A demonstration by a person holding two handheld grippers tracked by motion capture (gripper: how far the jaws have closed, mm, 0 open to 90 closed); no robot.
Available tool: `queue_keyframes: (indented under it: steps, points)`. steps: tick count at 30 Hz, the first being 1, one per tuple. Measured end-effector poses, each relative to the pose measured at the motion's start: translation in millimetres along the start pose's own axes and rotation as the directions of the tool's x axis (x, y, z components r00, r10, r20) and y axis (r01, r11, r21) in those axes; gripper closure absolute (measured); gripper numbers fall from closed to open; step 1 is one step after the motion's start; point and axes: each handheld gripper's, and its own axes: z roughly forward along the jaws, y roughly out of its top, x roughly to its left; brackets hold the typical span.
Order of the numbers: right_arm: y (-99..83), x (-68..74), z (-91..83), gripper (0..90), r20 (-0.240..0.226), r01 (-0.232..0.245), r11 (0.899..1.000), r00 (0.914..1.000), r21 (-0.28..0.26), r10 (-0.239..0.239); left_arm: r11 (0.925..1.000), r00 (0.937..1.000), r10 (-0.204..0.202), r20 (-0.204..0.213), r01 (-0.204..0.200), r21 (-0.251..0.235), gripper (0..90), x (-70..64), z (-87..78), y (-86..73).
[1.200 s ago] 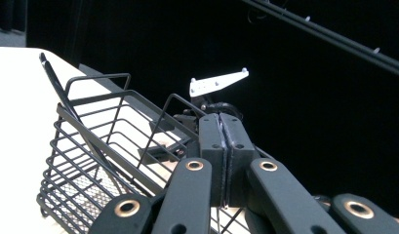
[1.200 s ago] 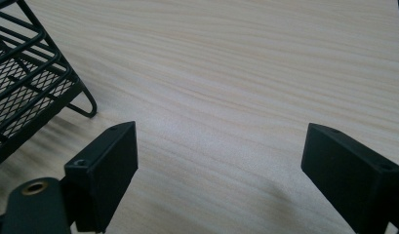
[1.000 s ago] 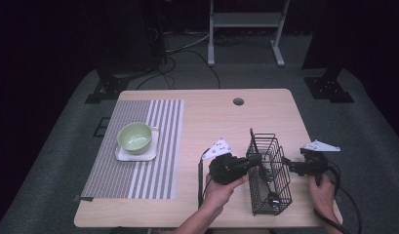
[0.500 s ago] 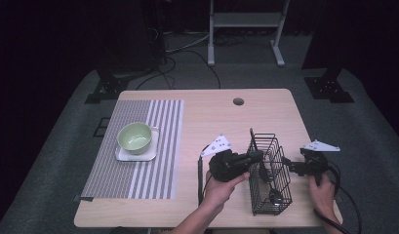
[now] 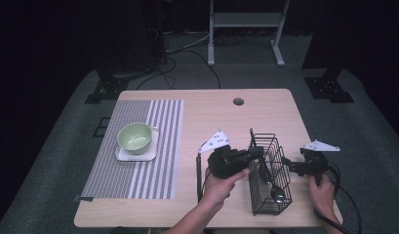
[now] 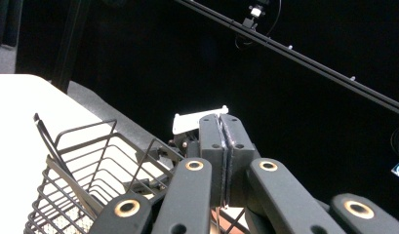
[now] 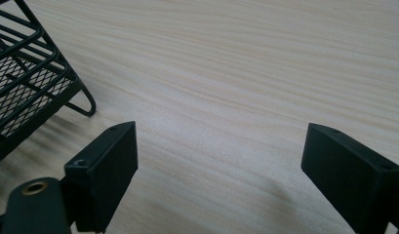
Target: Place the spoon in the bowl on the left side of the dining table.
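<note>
Your left gripper is staying pinched on the basket rim, fingers closed, little changed since 1 second ago. Your right gripper is waiting beside it, fingers open, above the counter. Spoon lies inside.

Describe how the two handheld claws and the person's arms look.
Both the left claw and right claw are black, each topped by a grey three-cornered plate with dark dots. Brass-coloured rivets show at the linkages. Black cables trail from each. The forearms show no sleeves.

Black wire-metal basket with a mesh floor, matt black plastic tool pads, and a smooth pale wood-grain worktop.
</note>
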Motion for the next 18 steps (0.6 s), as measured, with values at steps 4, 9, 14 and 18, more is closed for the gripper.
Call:
queue_keyframes:
  steps: [4, 9, 14, 18]
  points:
    - [0.0, 0.1, 0.2, 12.4, 0.000, 0.000, 1.000, 1.0000, 0.000, 0.000, 1.0000, 1.0000, 0.004, 0.002, -0.004, -0.007, 89.8, -1.4, -1.2, 4.9]
    - [0.0, 0.1, 0.3, 12.4, 0.000, 0.001, 1.000, 1.0000, 0.002, -0.001, 0.9998, 1.0000, 0.004, 0.004, -0.004, -0.017, 89.8, -3.4, -2.2, 10.0]
    - [0.0, 0.1, 0.3, 12.3, 0.000, 0.001, 1.000, 1.0000, 0.002, -0.001, 0.9996, 1.0000, 0.003, 0.007, -0.003, -0.028, 89.8, -4.2, -3.6, 14.0]
    - [0.0, 0.1, 0.3, 12.3, 0.000, 0.001, 1.000, 1.0000, 0.003, -0.001, 0.9994, 1.0000, 0.004, 0.006, -0.004, -0.035, 89.8, -4.7, -5.4, 17.5]
